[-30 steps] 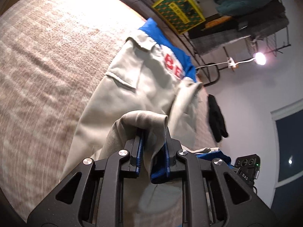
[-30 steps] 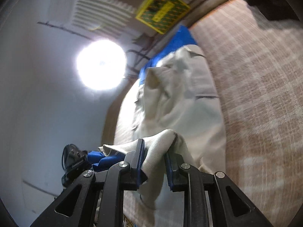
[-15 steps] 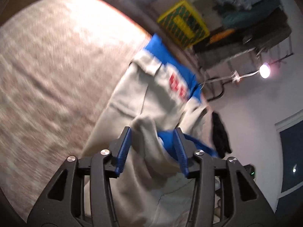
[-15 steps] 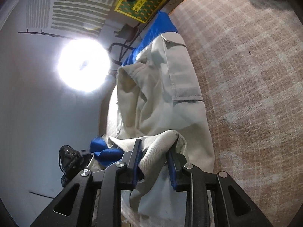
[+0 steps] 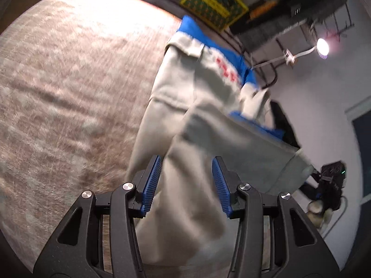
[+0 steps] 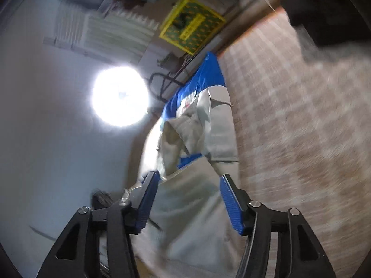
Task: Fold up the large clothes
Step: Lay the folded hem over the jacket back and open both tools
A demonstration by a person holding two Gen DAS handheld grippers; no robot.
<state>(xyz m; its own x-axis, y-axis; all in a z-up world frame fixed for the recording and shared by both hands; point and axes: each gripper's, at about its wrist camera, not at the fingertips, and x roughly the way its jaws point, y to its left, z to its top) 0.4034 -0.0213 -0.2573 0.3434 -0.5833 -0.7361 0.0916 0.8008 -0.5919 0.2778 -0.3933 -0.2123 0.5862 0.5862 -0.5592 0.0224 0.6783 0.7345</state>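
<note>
A large beige jacket (image 5: 185,88) with a blue yoke and red letters lies on the brown checked cover (image 5: 69,81). Its lower part (image 5: 231,143) is folded up over the body and shows a blue edge. My left gripper (image 5: 186,159) is open just above that folded cloth, and neither pad presses the fabric that shows between the jaws. In the right wrist view the jacket (image 6: 218,125) runs away from my right gripper (image 6: 188,176). Its jaws are opening, with loose beige cloth below and between them, free of the pads (image 6: 148,199).
A yellow-green crate (image 5: 213,0) leans at the far edge beside a rack of hanging clothes (image 5: 289,7). A small lamp (image 5: 322,46) and a bright round light (image 6: 120,96) glare. A black garment (image 5: 283,125) and a black device (image 5: 331,180) lie right of the jacket.
Both grippers were shut on bunched beige fabric a second ago. Both have let go, jaws spread apart, and the lifted cloth has dropped flat onto the jacket. The left view has sunk slightly.
</note>
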